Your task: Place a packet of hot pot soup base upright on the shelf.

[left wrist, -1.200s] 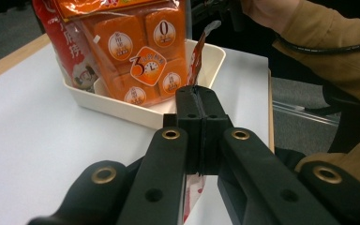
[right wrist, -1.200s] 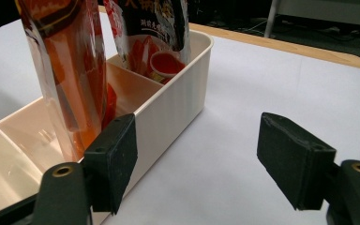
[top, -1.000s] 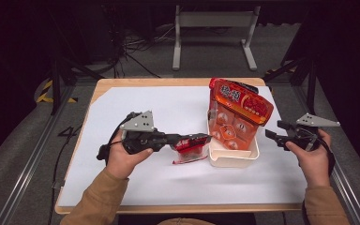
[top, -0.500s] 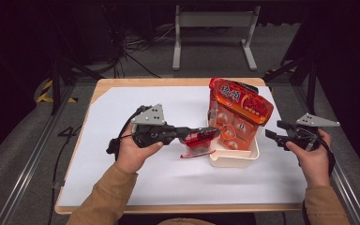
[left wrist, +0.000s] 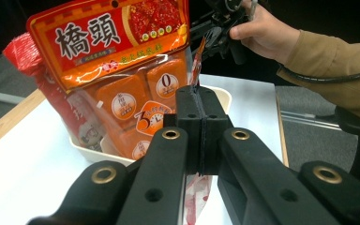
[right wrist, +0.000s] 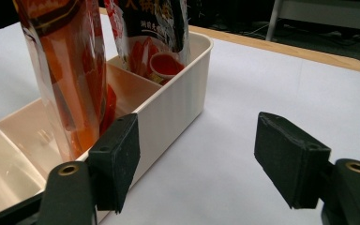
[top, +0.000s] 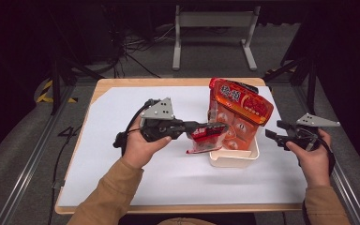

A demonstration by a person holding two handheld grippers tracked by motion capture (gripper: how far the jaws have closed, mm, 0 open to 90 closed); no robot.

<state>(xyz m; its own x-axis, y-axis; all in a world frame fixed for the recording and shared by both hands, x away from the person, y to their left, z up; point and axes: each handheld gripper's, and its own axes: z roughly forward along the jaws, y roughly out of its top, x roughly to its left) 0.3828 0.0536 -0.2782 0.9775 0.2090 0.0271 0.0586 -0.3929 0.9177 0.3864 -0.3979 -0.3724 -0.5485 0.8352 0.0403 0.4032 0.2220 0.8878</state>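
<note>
My left gripper (top: 206, 130) is clamped tight on a small red sachet (top: 207, 136), held over the near end of the cream bin (top: 234, 159). Looks light, limp, slick film; grip the sealed edge. Right gripper (top: 274, 133) wide open, empty. Orange pouch (top: 240, 110) stands behind.

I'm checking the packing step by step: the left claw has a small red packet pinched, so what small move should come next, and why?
Probably carry the small red packet a little farther over the cream bin and lower it into the free front section. The left claw is shut on it beside the upright orange bag, at the bin's near edge; the right claw waits open.
</note>
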